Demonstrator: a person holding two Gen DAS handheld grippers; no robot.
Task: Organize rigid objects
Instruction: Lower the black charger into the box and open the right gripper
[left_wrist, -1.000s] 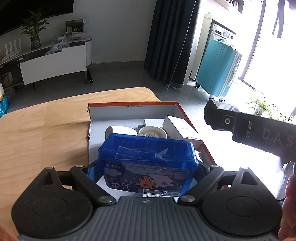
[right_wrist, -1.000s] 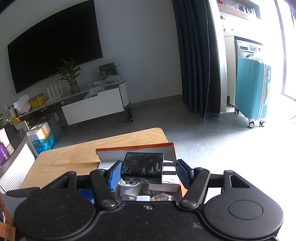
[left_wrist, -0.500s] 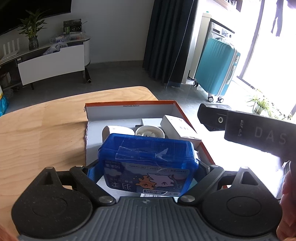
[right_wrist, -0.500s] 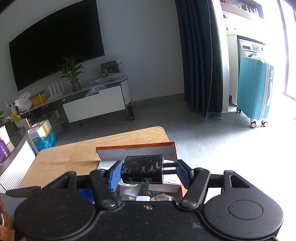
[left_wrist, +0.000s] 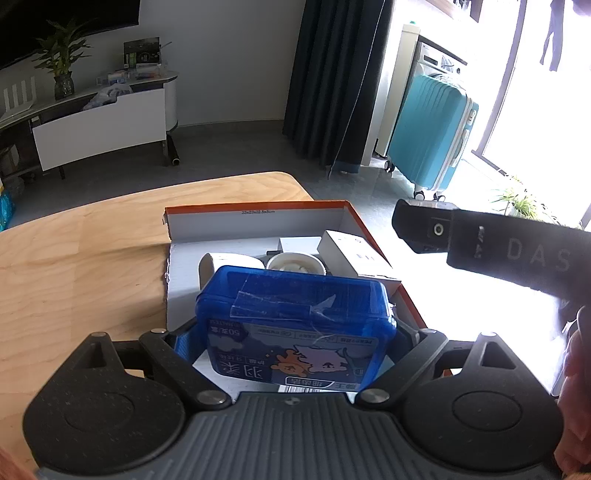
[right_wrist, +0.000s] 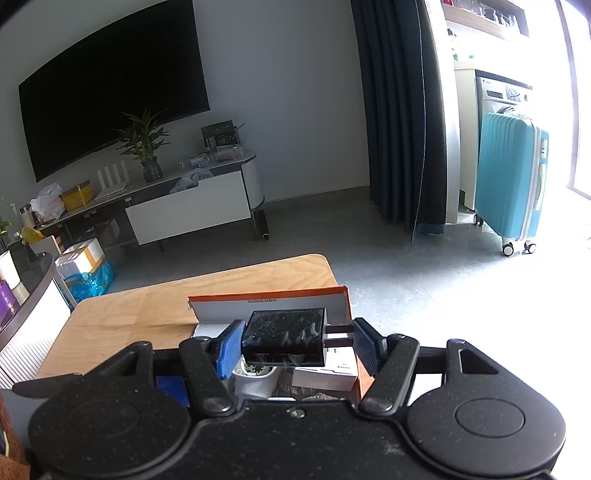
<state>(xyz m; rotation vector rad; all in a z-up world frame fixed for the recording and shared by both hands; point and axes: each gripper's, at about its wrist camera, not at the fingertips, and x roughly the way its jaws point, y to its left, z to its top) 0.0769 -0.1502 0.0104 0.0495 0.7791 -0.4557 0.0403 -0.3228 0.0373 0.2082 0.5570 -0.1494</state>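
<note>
My left gripper (left_wrist: 295, 332) is shut on a blue plastic box (left_wrist: 295, 317) with a cartoon label, gripped at its two sides just above the near end of an open orange-rimmed cardboard box (left_wrist: 258, 206). My right gripper (right_wrist: 297, 343) is shut on a black plug adapter (right_wrist: 284, 336): the body rests against the left blue pad and its two prongs against the right pad. It hovers over the same cardboard box (right_wrist: 266, 293). In the left wrist view the right gripper (left_wrist: 480, 243) reaches in from the right, beside the box's right wall.
Inside the cardboard box lie a white round cup (left_wrist: 295, 262), a white carton (left_wrist: 354, 254) and other small white items. The box sits near the far right corner of a wooden table (left_wrist: 74, 258). Past the table edge is grey floor, with a teal suitcase (left_wrist: 432, 136).
</note>
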